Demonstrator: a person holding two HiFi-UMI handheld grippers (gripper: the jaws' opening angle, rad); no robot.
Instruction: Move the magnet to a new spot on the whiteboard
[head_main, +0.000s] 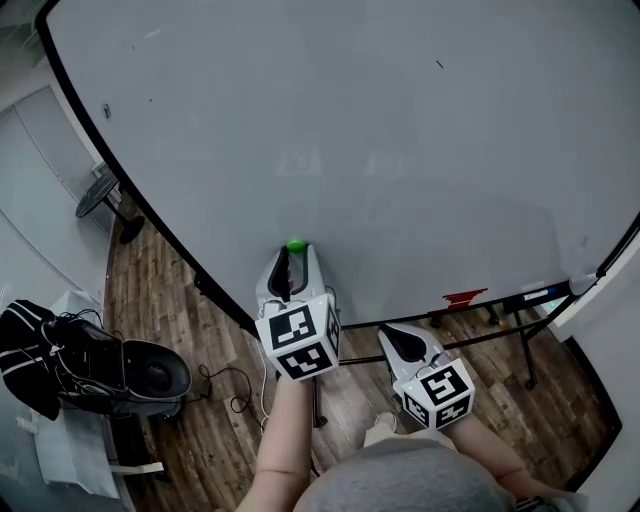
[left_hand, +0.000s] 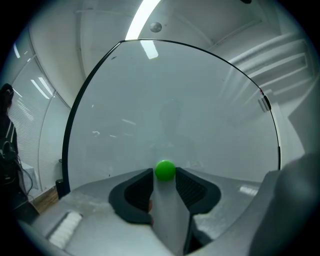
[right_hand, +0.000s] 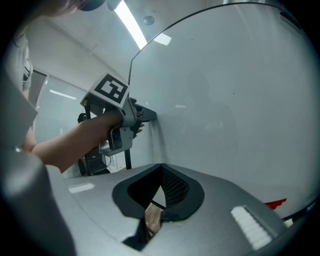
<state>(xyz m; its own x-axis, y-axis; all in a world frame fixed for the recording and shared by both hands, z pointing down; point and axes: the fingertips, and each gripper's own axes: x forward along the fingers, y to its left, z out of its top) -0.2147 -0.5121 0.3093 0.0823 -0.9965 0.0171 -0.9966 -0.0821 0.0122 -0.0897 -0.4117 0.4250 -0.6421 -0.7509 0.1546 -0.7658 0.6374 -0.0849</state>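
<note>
Whiteboard (head_main: 400, 150) on a black-framed stand over a wood floor (head_main: 165, 300); green magnet (head_main: 296, 245) stuck low on the board, near its bottom edge, at 6 o'clock from the centre of the head view.
Left gripper (head_main: 293, 258): nose to the board, jaws spread, the magnet sitting between their tips. Right gripper (right_hand: 160, 168): jaws together, nothing between them, held clear of the board at 4 o'clock from the left gripper. Red item (head_main: 463, 297): on the board's ledge, 4 o'clock from the magnet, well apart. Black bag (head_main: 100, 365): on the floor at 8 o'clock.
</note>
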